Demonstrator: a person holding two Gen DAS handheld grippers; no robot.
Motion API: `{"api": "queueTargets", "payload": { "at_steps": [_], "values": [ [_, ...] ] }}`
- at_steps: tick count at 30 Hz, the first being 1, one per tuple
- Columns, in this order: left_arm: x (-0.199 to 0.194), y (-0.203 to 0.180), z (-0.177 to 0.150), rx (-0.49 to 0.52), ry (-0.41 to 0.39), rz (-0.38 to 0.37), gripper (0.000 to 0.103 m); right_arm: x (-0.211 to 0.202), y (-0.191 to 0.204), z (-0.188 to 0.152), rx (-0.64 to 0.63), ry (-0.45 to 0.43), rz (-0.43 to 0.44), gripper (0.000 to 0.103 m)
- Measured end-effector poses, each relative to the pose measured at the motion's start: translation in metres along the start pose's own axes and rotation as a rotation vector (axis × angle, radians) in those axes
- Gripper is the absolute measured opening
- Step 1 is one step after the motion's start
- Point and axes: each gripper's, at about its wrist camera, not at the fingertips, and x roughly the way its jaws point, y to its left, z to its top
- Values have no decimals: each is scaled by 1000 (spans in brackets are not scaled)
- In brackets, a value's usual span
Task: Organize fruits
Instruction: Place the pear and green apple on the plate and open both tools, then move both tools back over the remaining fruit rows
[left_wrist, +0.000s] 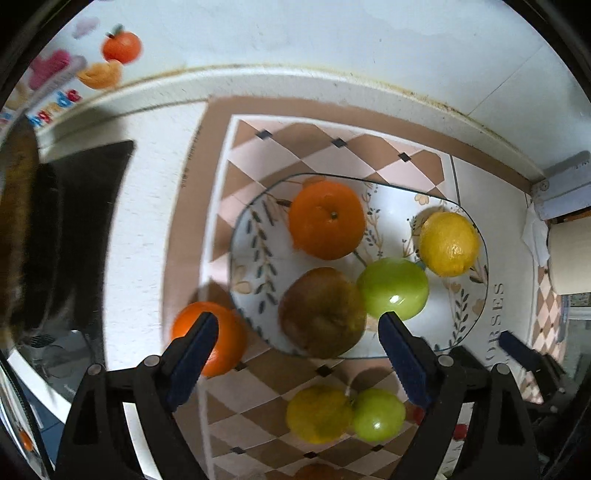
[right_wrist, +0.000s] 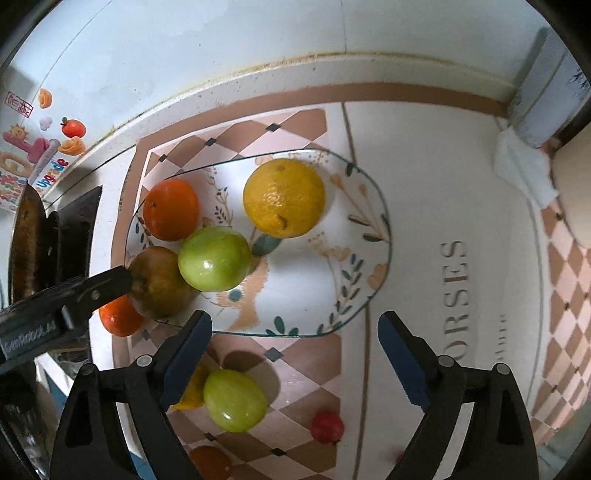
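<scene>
1. Bottom of both views: left gripper (left_wrist: 297, 332) and right gripper (right_wrist: 295, 332) hang spread wide, released, holding nothing.
2. Lower frame: a smooth loose green apple (right_wrist: 234, 400) and glossy loose orange (left_wrist: 210, 338) wait on the checkered mat (right_wrist: 306, 384), likely unsorted.
3. Centre: the oval floral plate (right_wrist: 354, 295) gathers an orange, dimpled lemon (right_wrist: 284, 197), green apple and a brownish round fruit (left_wrist: 323, 312).

Left gripper (left_wrist: 297, 330) and right gripper (right_wrist: 294, 330), black plastic arms, blue ridged pads, silver rivets
</scene>
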Motion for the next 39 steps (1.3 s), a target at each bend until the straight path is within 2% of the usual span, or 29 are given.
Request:
{"api": "queueTargets", "payload": {
  "at_steps": [6,19,27,39],
  "values": [
    [-23,1,-25,10,-72,46,89,-32,-1,-13,-16,-66,-44,94],
    [-89,3,-83,20,-237,62,89,-109,10,-69,-69,-205,-95,94],
    [-133,7,-129,27,-333,54,89,-160,17,-118,-97,-280,-86,94],
    [-192,8,-180,56,-445,40,89,-217,23,-167,-100,-379,-75,94]
  ]
}}
